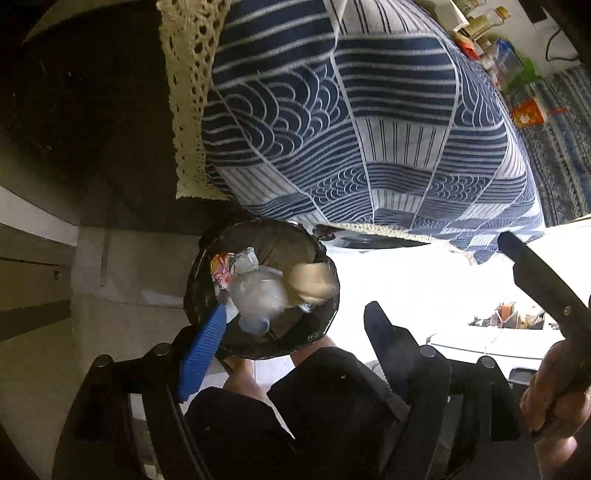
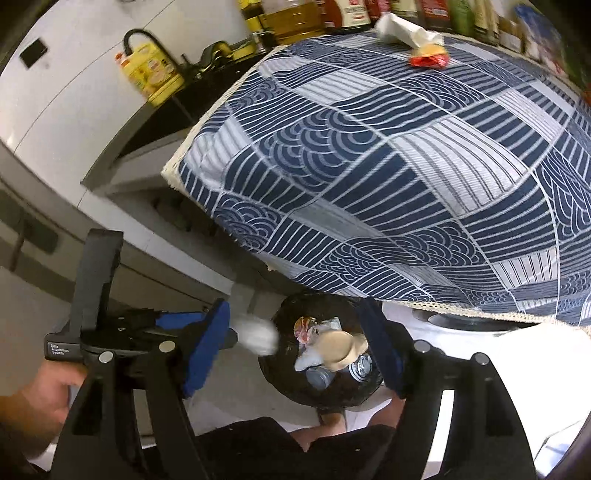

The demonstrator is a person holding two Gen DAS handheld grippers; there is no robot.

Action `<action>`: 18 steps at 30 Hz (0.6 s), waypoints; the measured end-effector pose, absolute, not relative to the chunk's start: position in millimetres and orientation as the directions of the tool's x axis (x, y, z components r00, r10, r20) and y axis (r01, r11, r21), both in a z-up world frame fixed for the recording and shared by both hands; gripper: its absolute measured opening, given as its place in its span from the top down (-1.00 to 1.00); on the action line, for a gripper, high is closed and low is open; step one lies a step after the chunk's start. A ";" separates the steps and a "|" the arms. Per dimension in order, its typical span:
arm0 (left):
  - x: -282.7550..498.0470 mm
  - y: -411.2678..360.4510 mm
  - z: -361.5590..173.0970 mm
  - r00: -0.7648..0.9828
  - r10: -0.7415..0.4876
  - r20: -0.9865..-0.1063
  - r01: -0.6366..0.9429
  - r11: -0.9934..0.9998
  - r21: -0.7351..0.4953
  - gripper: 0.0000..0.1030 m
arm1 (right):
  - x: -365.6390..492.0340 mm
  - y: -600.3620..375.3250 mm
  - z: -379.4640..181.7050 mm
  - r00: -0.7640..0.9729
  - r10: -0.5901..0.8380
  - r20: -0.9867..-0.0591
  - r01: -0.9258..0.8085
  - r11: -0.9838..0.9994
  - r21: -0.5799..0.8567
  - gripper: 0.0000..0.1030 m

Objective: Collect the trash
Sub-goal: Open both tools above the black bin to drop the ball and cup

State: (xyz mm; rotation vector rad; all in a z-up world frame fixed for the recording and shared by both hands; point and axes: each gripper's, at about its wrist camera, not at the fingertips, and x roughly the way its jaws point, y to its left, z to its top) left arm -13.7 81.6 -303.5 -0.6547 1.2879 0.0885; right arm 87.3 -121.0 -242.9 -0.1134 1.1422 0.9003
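Observation:
A black round trash bin (image 1: 325, 317) stands on the floor below the table edge; it also shows in the right wrist view (image 2: 273, 373). It holds wrappers, clear plastic and a tan piece (image 2: 338, 349). My left gripper (image 1: 295, 332) is open and empty above the bin. My right gripper (image 2: 295, 347) is open above the bin. A blurred white crumpled piece (image 2: 258, 334) hangs in the air by the left gripper (image 2: 207, 332) at the bin's rim. On the table lie a red wrapper (image 2: 430, 59) and a white crumpled paper (image 2: 400, 31).
The table wears a blue-and-white patterned cloth (image 2: 388, 166) with a lace hem (image 1: 184, 110). Bottles (image 2: 288, 18) stand along its far side. A yellow jug (image 2: 153, 70) sits on the dark counter. An orange packet (image 1: 528, 112) lies on the table's far side.

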 end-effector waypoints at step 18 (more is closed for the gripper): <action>7.7 84.0 -239.6 0.385 -0.244 -0.890 -0.346 0.856 -0.384 -0.55 | 103.0 -140.1 -209.9 0.254 0.563 -0.786 -0.637 0.709 0.302 -0.57</action>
